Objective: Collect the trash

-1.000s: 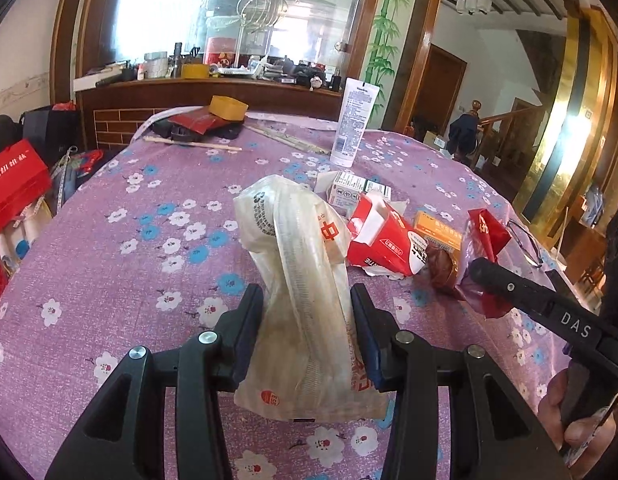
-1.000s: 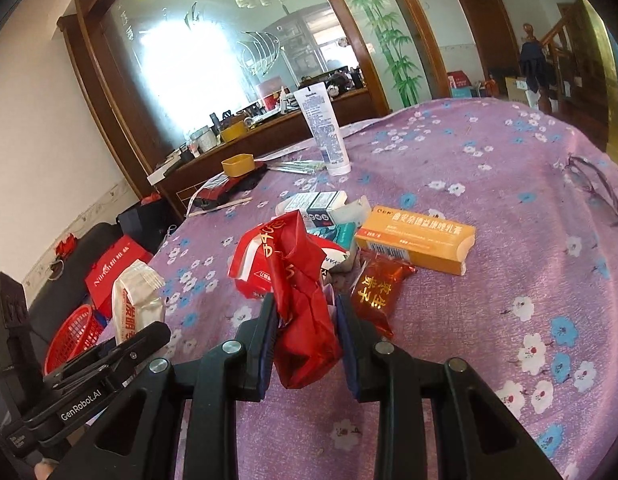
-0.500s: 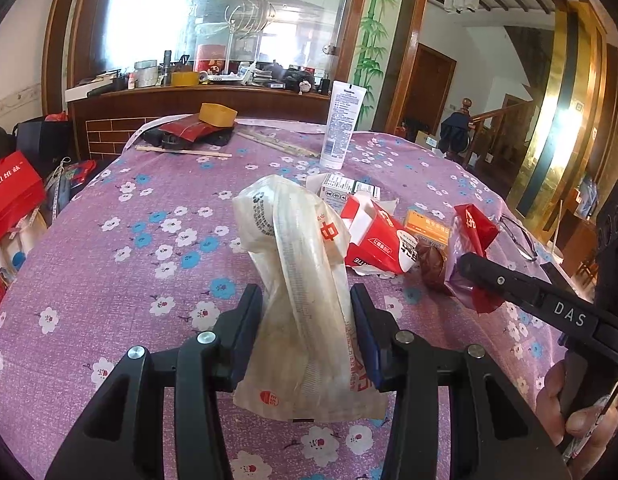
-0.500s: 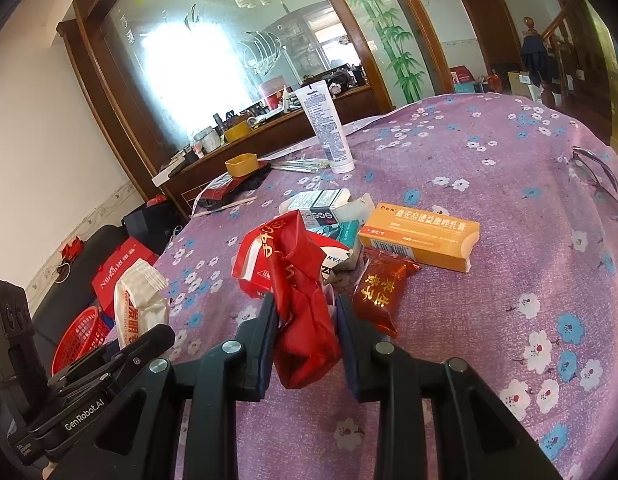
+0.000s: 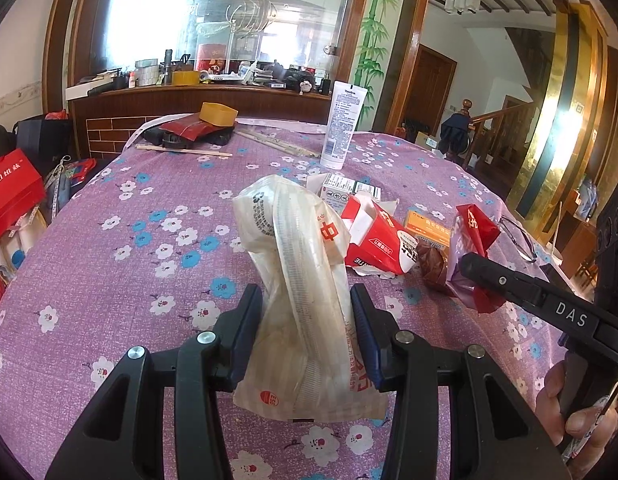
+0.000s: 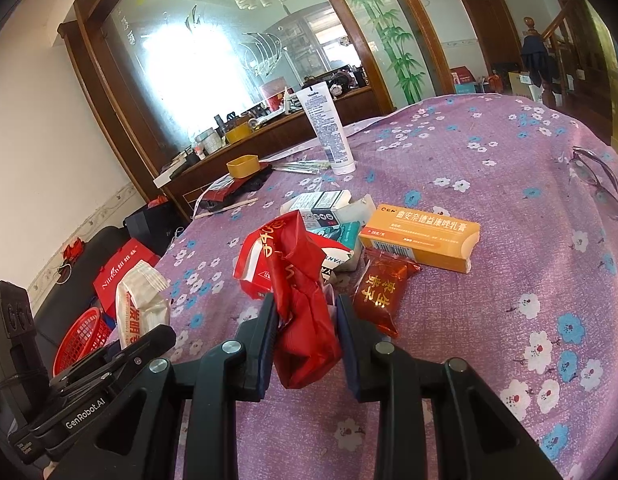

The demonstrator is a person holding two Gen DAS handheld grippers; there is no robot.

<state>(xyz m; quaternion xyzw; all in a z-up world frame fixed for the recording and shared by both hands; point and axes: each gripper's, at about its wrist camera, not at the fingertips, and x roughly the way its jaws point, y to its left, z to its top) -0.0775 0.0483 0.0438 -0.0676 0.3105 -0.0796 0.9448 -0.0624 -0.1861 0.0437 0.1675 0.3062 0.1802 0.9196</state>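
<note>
My left gripper [image 5: 307, 320] is shut on a crumpled white plastic wrapper [image 5: 305, 280] and holds it upright above the purple flowered tablecloth [image 5: 129, 260]. The same wrapper [image 6: 139, 304] shows at the left of the right wrist view, above the left gripper's fingers [image 6: 141, 344]. My right gripper [image 6: 307, 328] is shut on a crumpled red foil wrapper [image 6: 305, 304]. That red wrapper [image 5: 473, 240] appears at the right of the left wrist view, clamped by the right gripper's fingers [image 5: 493, 276]. More litter lies ahead: a torn red carton [image 5: 381, 240], a dark red candy packet [image 6: 379, 292] and small white boxes [image 6: 321, 204].
An orange medicine box [image 6: 421, 236], a white lotion tube [image 6: 327, 128] and eyeglasses [image 6: 601, 180] sit on the table. At the far edge lie chopsticks [image 5: 185, 151] and a yellow tape roll [image 5: 217, 114]. A red basket [image 6: 81, 340] and red bag [image 5: 11, 188] stand on the floor at left.
</note>
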